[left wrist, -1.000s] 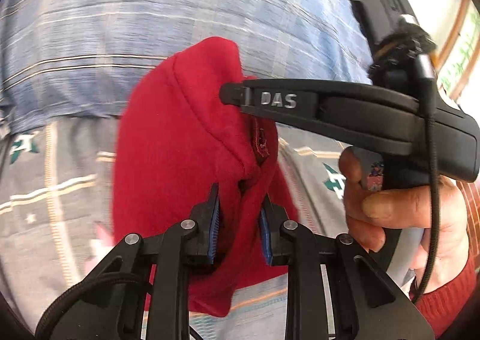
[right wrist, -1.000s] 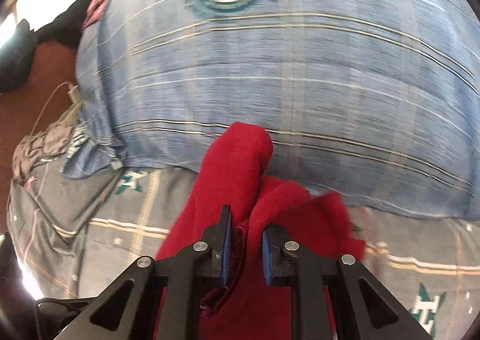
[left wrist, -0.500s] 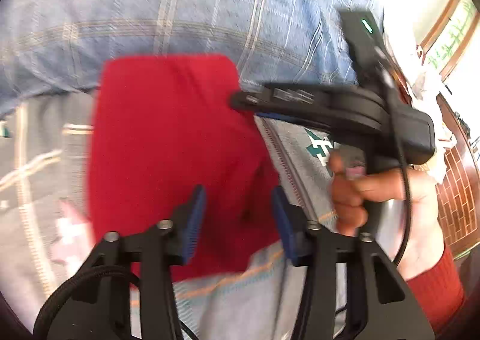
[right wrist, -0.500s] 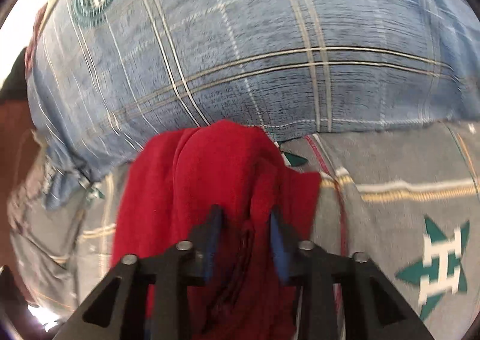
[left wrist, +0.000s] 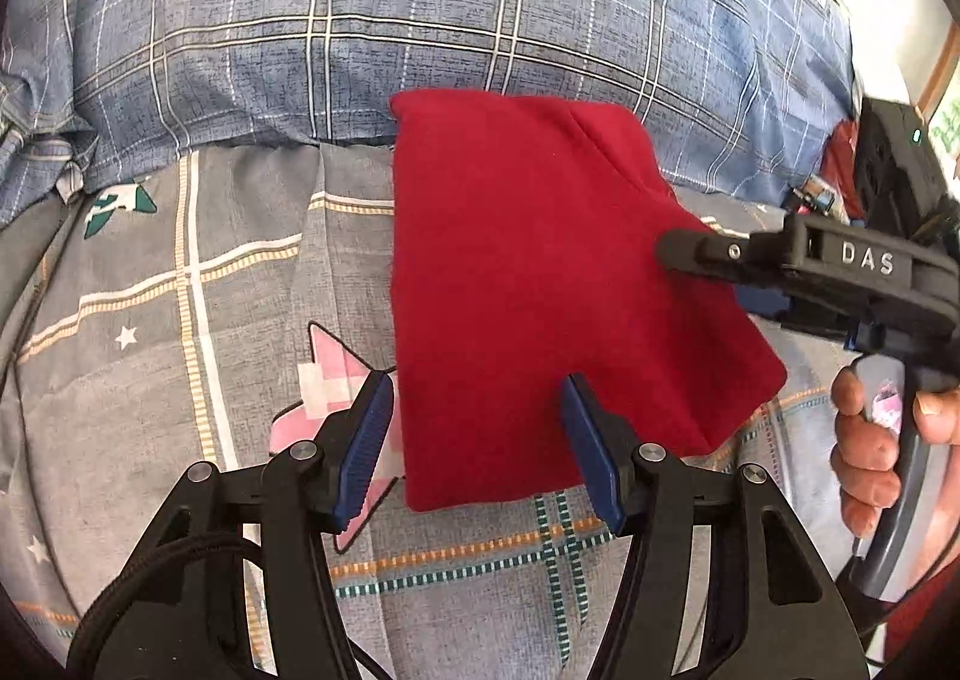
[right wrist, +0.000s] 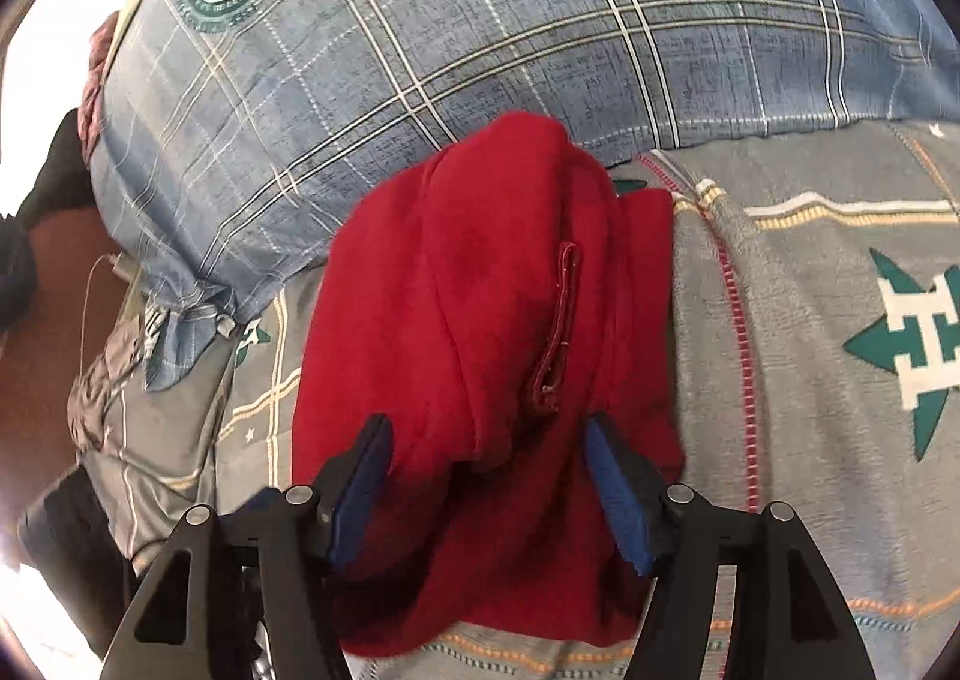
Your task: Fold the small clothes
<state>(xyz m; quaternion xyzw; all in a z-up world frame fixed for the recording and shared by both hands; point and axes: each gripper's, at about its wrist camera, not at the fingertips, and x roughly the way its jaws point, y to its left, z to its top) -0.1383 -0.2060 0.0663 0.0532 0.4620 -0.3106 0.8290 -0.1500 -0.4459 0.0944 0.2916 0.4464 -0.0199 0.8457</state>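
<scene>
A small red garment (left wrist: 540, 284) lies folded on the grey patterned bedsheet (left wrist: 180, 356), its far edge against a blue plaid pillow (left wrist: 420, 8). My left gripper (left wrist: 477, 440) is open, its blue pads astride the garment's near edge, holding nothing. My right gripper (right wrist: 489, 476) is open too, with jaws apart over the rumpled red garment (right wrist: 480, 320), where a seam loop shows. The right gripper's body also shows in the left wrist view (left wrist: 840, 266), resting at the garment's right side.
The blue plaid pillow (right wrist: 480, 20) with a green round emblem fills the far side. The grey bedsheet (right wrist: 840, 320) has green star motifs. The bed's left edge and a dark floor (right wrist: 42, 290) lie at the left.
Both grippers were shut on the red garment a second ago and have opened. The garment has dropped onto the bed and lies flatter. Both grippers have pulled back slightly.
</scene>
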